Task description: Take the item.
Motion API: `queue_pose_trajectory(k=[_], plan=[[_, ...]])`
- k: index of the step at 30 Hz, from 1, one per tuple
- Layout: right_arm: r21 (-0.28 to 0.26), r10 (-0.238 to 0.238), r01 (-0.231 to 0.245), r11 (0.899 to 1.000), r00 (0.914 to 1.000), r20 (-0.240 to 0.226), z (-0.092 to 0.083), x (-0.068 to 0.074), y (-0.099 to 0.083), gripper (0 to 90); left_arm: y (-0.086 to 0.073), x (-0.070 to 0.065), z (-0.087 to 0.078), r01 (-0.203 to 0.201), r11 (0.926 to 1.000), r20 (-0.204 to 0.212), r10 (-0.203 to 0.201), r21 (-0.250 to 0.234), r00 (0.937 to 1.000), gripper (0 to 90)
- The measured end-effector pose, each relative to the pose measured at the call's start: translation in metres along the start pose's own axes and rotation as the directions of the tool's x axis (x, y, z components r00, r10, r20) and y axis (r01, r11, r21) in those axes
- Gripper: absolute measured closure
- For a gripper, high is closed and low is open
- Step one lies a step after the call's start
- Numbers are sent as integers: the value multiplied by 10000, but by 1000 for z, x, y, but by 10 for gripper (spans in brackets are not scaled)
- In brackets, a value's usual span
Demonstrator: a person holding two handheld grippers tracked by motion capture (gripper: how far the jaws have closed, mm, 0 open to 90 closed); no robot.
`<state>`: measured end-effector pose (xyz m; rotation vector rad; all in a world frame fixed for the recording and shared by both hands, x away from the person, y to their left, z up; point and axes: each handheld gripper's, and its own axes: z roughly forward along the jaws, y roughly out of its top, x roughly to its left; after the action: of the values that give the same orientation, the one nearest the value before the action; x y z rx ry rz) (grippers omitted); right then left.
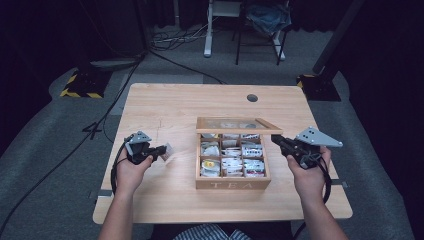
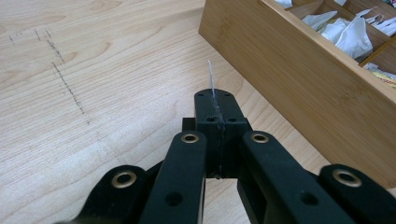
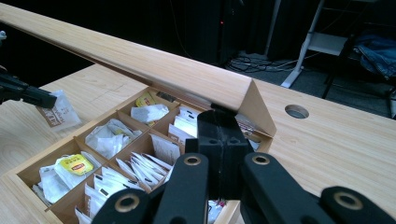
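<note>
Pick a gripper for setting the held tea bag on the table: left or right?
Left. The left gripper is shut on the tea bag, over bare table. The right gripper is shut by the lid.

Wooden tea box [image 1: 233, 183] sits mid-table, toward the near edge; its raised lid [image 1: 238, 125] stands along the box's far side and blocks reach from the far edge. Compartments open from above, packed with tea bags [image 1: 252, 151]. Bare table [image 1: 170, 102] along the left edge, the far edge and the right edge. Cable hole [image 1: 252, 98] near the far edge. Left gripper [image 1: 162, 151] occupies the gap left of the box.
</note>
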<state>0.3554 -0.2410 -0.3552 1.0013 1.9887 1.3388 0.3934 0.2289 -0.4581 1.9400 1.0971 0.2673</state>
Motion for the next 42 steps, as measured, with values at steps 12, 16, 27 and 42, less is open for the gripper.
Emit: queue_pose_trajectory(k=[12, 16, 27, 42], plan=[[39, -15, 15, 10000, 10000, -7, 1, 0, -1, 900, -6, 6, 8, 74, 9997, 165, -71, -220, 9998, 896], [40, -14, 14, 10000, 10000, -7, 1, 1, -1, 900, -8, 9, 8, 28, 9994, 0, -28, -334, 10000, 890], [42, -24, 24, 10000, 10000, -8, 1, 0, -1, 900, -4, 4, 10, -815, 9887, -1625, 606, -1256, 9848, 290], [99, 19, -18, 9999, 10000, -49, 1, -1, 0, 898, 20, -37, -13, -1552, 9843, -1102, 1456, -841, 9832, 271]])
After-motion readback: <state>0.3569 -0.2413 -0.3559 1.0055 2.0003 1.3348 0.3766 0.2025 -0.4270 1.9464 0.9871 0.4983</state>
